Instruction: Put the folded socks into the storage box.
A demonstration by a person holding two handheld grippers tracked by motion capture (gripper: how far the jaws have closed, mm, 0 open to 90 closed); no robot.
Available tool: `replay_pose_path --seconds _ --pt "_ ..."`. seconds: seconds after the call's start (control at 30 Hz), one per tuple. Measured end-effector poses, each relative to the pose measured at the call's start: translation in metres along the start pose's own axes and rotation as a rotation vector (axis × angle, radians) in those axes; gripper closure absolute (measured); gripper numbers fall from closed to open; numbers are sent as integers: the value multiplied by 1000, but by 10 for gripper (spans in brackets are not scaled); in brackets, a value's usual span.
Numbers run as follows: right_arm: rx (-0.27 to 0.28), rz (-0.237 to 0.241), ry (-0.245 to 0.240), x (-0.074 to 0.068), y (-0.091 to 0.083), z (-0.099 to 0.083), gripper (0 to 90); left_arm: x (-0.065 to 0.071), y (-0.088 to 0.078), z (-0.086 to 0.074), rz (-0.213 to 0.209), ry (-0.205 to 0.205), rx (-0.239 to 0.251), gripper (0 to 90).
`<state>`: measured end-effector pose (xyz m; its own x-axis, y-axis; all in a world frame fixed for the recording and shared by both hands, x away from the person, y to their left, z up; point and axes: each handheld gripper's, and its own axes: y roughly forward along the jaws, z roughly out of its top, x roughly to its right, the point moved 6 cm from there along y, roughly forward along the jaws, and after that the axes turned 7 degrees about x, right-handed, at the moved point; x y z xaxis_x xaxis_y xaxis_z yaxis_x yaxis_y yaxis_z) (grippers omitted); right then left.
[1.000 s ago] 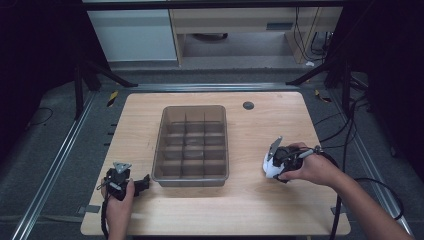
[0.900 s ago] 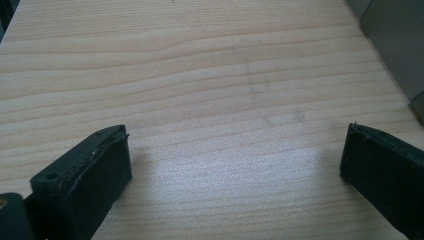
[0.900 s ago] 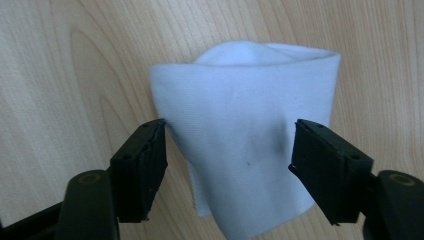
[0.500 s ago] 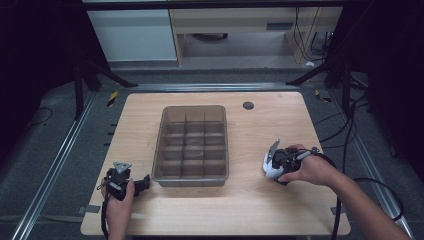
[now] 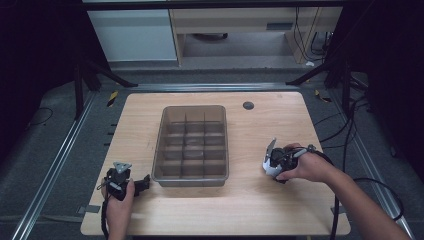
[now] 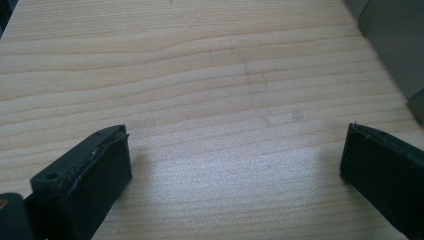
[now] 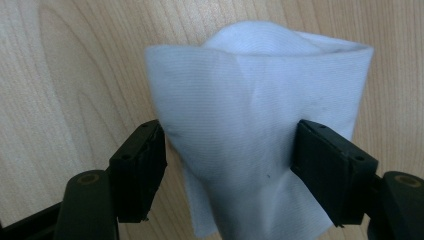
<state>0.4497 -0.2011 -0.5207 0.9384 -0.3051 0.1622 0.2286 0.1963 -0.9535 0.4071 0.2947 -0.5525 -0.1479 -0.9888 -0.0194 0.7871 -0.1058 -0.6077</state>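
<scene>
Barely anything has shifted since a second ago: our right gripper (image 5: 270,161) has drifted slightly toward the near edge with its white cloth (image 5: 272,167).

We pinch the cloth (image 7: 255,130) between both right jaws, the pads pressing its sides, the bunched fabric rising ahead of them to 12 o'clock in the right gripper view; the jaws have been opening a little, with the cloth between them. From the tray (image 5: 165,150), the cloth sits at about 4 o'clock, well apart, on the table (image 5: 280,120). Our left gripper (image 5: 145,181) rests at the tray's 7 o'clock, jaws spread wide over bare wood (image 6: 225,100). A dark round spot (image 5: 248,105) lies at the tray's 1 o'clock.
</scene>
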Motion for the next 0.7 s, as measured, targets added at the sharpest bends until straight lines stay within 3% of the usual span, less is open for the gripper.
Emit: replay_pose_path --seconds 0.2,0.47,0.7 --pt "-6 -29 -5 2 1 1 351 0 0 0 0 2 -1 0" --pt "-12 -41 -12 2 3 2 342 0 0 0 0 3 -1 0" --pt "-19 -57 -32 3 3 3 385 0 0 0 -2 3 0 0"
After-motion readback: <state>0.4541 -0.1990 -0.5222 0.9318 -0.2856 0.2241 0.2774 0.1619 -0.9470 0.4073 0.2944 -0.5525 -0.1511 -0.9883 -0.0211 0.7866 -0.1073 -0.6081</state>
